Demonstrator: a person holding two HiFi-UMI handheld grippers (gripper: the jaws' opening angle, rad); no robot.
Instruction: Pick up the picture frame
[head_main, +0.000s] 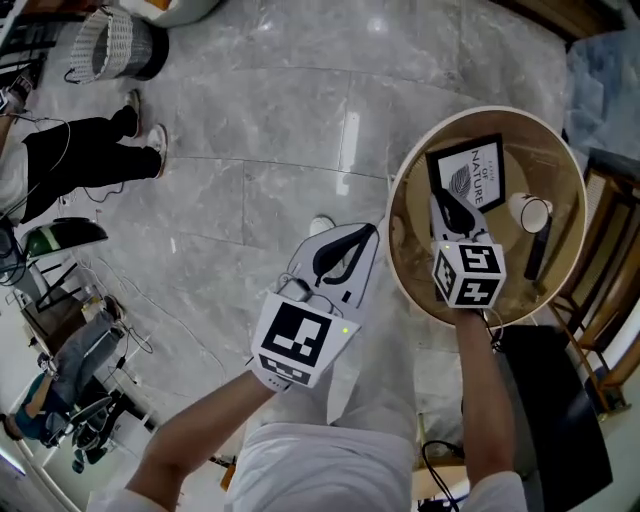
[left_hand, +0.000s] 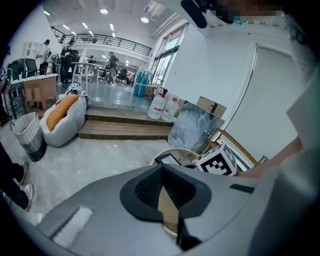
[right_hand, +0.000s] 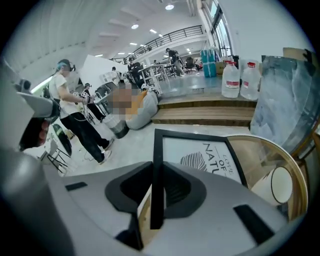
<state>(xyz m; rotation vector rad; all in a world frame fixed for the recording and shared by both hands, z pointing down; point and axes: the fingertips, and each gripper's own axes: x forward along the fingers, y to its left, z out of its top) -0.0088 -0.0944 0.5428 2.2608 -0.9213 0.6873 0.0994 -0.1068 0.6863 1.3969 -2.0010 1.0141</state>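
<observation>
Right claw (right_hand: 152, 190) gripped one side edge of the picture frame (right_hand: 197, 152), which ran straight ahead over the round surface (head_main: 565, 190). Left claw (left_hand: 162, 195) was closed on nothing, well off to the left.

One picture frame (head_main: 478, 170), one cup (head_main: 529, 213), one round table (head_main: 558, 165) (wooden), two water jugs (right_hand: 230, 80) (right_hand: 250, 80).

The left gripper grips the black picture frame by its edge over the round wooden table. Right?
Not the left: the right gripper grips the black picture frame by its edge over the round wooden table, as the right gripper view shows. The left gripper holds nothing.
</observation>
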